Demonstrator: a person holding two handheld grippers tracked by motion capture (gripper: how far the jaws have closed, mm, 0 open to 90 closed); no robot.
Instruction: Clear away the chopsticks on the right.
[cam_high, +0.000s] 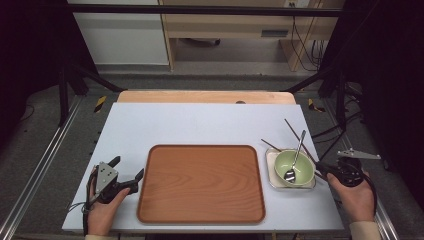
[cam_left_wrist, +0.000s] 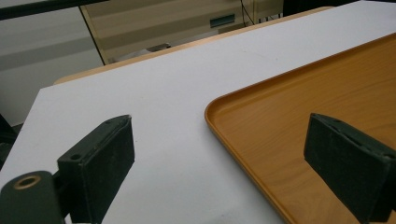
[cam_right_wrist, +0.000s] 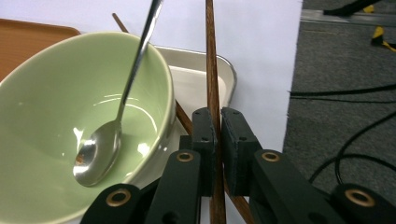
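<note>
Step in hand: right gripper (cam_right_wrist: 217, 135) has its grasp on one chopstick (cam_right_wrist: 211, 70) beside the green bowl (cam_right_wrist: 56, 121); judged to be the pick-up stage, nothing lifted clear yet.
Chopstick position: near the right edge of the white table (cam_high: 200, 122), running along the right side of the bowl and the small white dish (cam_right_wrist: 201, 79) under it, tip pointing toward the far edge.
Second chopstick: a second stick (cam_right_wrist: 180, 116) lies crossed beneath, passing under the bowl's side; where it ends I cannot tell.
Right jaws: nearly together, pads pressed on the chopstick from both sides, stick running straight up between them.
Left gripper (cam_high: 122, 175): by the near left corner of the wooden tray (cam_high: 200, 185), jaws spread wide, holding nothing; one jaw above the table, the other above the tray's left rim.
Spoon: metal spoon (cam_high: 295, 157) leans in the bowl, handle toward the far edge.
Next move, judged: lift the stick clear of the bowl rim and the crossed stick without dragging either, then carry it left toward the tray.
Risk, judged: thin round stick may pivot between the pads.
</note>
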